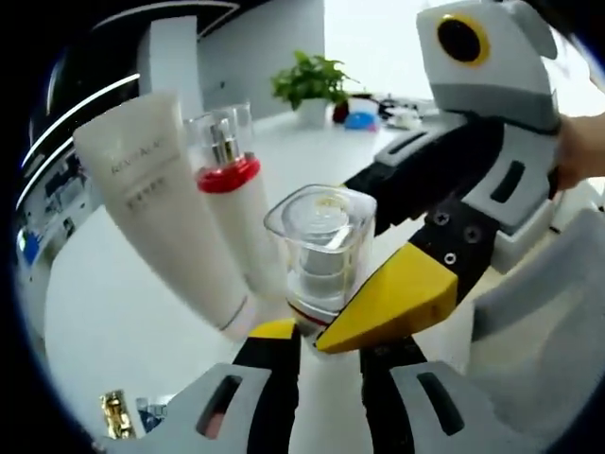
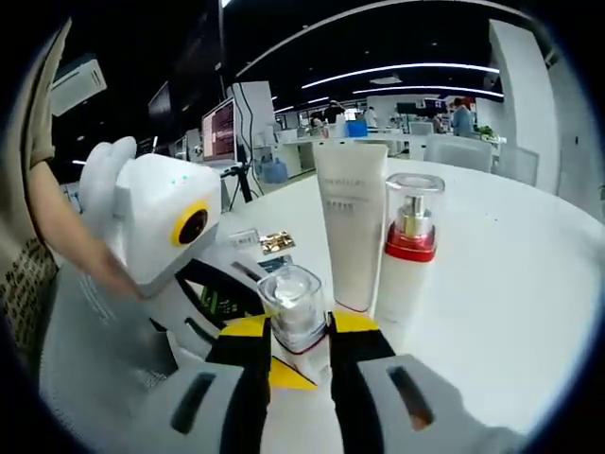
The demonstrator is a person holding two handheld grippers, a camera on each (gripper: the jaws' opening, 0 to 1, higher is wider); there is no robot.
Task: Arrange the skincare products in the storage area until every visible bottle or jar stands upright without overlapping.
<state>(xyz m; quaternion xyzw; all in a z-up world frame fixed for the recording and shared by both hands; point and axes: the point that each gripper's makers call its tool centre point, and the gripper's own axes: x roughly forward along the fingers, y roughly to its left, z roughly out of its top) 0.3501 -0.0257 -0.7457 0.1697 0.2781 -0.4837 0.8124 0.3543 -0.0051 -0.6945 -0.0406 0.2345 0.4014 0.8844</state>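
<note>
in the left gripper view, the left hand-held gripper [image 1: 317, 342] rises from the bottom edge with its yellow-tipped jaws set close on either side of the base of a small bottle with a clear square cap [image 1: 319, 248]; whether they actually press it i cannot tell. the right hand-held gripper [image 1: 397, 303] comes in from the right, its yellow jaw tip lying against the lower right side of the same bottle, and a person's hand [image 1: 579, 151] holds its body at the right edge. just left of the small bottle stands a taller pump bottle with a red collar under a clear cap [image 1: 232, 203], and beside that a white tube [image 1: 161, 213] stands on its cap. all three sit on the white bench [image 1: 104, 322]. a potted plant [image 1: 312, 83] stands far back on the bench.

in the right gripper view, the right hand-held gripper [image 2: 295, 342] has its two jaws narrowly parted around the lower part of the small bottle [image 2: 295, 307], which stands upright. the left hand-held gripper [image 2: 180, 236] reaches in from the left, close behind the bottle. the white tube [image 2: 352, 222] and the pump bottle [image 2: 408, 246] stand upright just beyond, side by side on the bench [image 2: 510, 274].
</note>
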